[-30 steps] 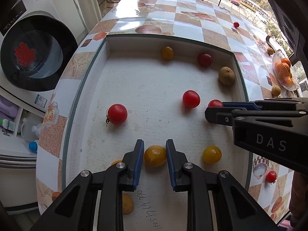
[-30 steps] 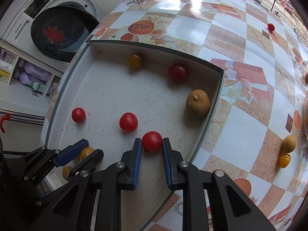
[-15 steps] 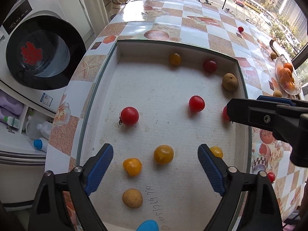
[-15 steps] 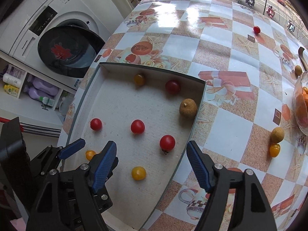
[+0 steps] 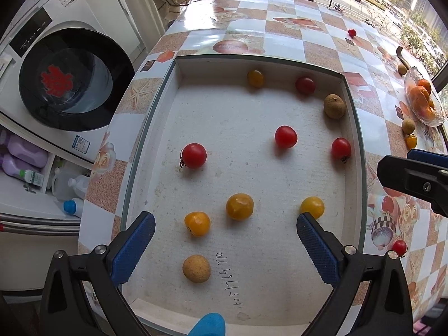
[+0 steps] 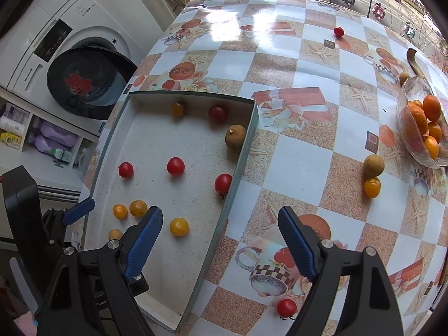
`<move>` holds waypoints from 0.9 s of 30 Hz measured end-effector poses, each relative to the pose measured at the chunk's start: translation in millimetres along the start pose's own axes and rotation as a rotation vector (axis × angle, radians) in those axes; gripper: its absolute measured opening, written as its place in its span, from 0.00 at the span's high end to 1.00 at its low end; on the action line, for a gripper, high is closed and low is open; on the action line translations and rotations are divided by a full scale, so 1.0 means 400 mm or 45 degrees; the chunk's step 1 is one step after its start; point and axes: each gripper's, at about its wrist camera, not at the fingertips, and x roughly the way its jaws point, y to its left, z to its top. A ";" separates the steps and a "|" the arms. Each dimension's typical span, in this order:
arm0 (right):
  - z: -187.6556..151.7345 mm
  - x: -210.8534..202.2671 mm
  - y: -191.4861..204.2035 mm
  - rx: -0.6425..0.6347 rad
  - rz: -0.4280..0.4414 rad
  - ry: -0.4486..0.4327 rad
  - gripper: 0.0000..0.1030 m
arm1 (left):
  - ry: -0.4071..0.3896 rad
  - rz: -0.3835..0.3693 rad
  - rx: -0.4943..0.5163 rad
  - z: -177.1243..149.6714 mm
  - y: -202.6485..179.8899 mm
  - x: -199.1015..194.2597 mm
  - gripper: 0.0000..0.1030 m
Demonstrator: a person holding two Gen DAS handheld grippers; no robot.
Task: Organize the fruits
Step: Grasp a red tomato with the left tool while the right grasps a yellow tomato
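Observation:
A shallow white tray (image 5: 353, 128) (image 6: 240, 162) holds several red and yellow cherry tomatoes and two brown longans. My left gripper (image 5: 225, 240) is open and empty above the tray's near end. A yellow tomato (image 5: 240, 206) lies just ahead of it. My right gripper (image 6: 219, 236) is open and empty above the tray's right wall. A red tomato (image 6: 223, 183) lies by that wall. On the table outside the tray lie a red tomato (image 6: 286, 307), a longan (image 6: 373, 165) and a yellow tomato (image 6: 371, 188).
A glass bowl of oranges (image 6: 411, 137) stands at the table's right edge. Another red tomato (image 6: 338, 31) lies far back on the checked tablecloth. A washing machine (image 5: 64, 89) and shelves of bottles stand left of the table.
Both grippers opened and pulled back and up. The left let go of the yellow tomato and the right let go of the red tomato; both fruits now lie in the tray.

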 end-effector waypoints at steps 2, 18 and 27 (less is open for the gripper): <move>-0.013 -0.010 -0.033 0.028 -0.021 -0.005 0.16 | -0.002 -0.019 0.018 -0.005 -0.015 -0.012 0.01; -0.061 -0.058 -0.350 0.289 -0.203 -0.026 0.16 | -0.013 -0.248 0.221 -0.053 -0.325 -0.099 0.01; -0.004 -0.009 -0.352 0.201 -0.181 -0.041 0.19 | 0.037 -0.210 0.194 -0.098 -0.445 -0.023 0.01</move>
